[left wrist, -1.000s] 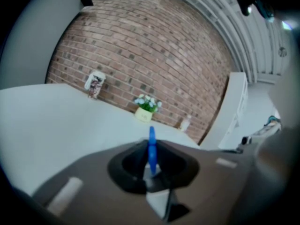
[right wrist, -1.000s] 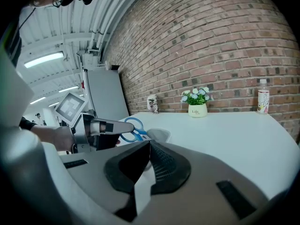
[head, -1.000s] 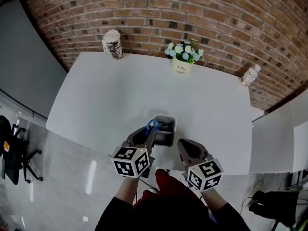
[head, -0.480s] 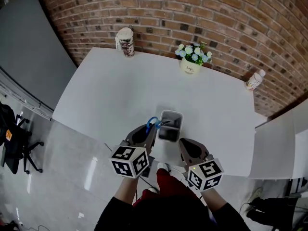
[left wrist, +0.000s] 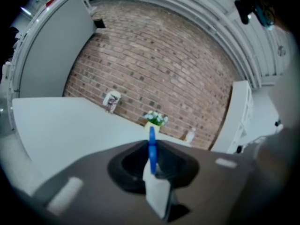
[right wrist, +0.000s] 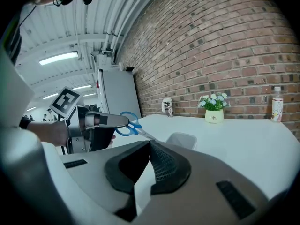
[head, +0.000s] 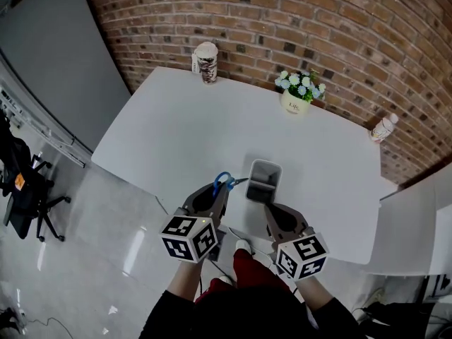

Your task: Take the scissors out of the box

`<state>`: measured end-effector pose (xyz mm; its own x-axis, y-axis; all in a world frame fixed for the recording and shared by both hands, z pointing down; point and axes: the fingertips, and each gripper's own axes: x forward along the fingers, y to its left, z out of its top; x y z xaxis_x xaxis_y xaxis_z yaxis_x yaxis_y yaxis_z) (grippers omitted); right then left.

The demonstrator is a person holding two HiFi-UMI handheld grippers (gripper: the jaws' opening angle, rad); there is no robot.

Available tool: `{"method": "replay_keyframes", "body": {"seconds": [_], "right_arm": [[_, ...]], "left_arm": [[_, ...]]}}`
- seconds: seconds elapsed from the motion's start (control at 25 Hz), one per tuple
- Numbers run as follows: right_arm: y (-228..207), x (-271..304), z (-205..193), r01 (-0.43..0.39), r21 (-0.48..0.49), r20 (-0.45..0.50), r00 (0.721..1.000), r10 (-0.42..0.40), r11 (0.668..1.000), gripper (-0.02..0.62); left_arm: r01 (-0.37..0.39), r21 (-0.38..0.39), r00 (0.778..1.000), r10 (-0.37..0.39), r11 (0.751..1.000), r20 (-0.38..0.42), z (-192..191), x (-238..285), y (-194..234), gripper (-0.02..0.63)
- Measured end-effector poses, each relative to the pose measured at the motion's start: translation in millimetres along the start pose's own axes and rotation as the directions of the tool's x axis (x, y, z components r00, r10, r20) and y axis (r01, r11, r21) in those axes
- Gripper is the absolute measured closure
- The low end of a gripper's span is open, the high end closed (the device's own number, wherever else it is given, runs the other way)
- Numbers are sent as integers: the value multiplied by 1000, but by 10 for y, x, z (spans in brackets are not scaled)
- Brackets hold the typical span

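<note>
Scissors (head: pixel 224 183), blades hard to make out, pinched by left hand-held gripper (head: pixel 220 192); right hand-held gripper (head: pixel 271 210) pressed together.

Long white ceiling strip lights (right wrist: pixel 58 57) fill the room with bright, even light. The white rectangular tabletop (head: pixel 191 133) is nearly shadowless, and the glossy grey floor (head: pixel 106 210) carries a pale streak of glare. The left gripper view is soft throughout, with the blue-handled scissors (left wrist: pixel 152 149) smeared and the corners dark. The red-brown brick wall (head: pixel 296 20) bows towards the edges of every view.
</note>
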<state>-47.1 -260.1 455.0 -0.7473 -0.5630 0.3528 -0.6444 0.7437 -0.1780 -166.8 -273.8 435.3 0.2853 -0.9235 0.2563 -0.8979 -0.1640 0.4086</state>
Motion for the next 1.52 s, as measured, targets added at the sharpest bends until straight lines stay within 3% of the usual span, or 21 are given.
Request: {"method": "replay_keyframes", "body": {"seconds": [0.68, 1.52], "right_arm": [[671, 167, 26, -132, -60, 2, 991, 132, 990, 588], [1408, 240, -28, -273, -109, -11, 962, 274, 956, 588]], "left_arm": [[-152, -34, 985, 154, 988, 78, 55, -843, 429, 558], [-334, -71, 934, 340, 940, 107, -161, -1837, 827, 558]]}}
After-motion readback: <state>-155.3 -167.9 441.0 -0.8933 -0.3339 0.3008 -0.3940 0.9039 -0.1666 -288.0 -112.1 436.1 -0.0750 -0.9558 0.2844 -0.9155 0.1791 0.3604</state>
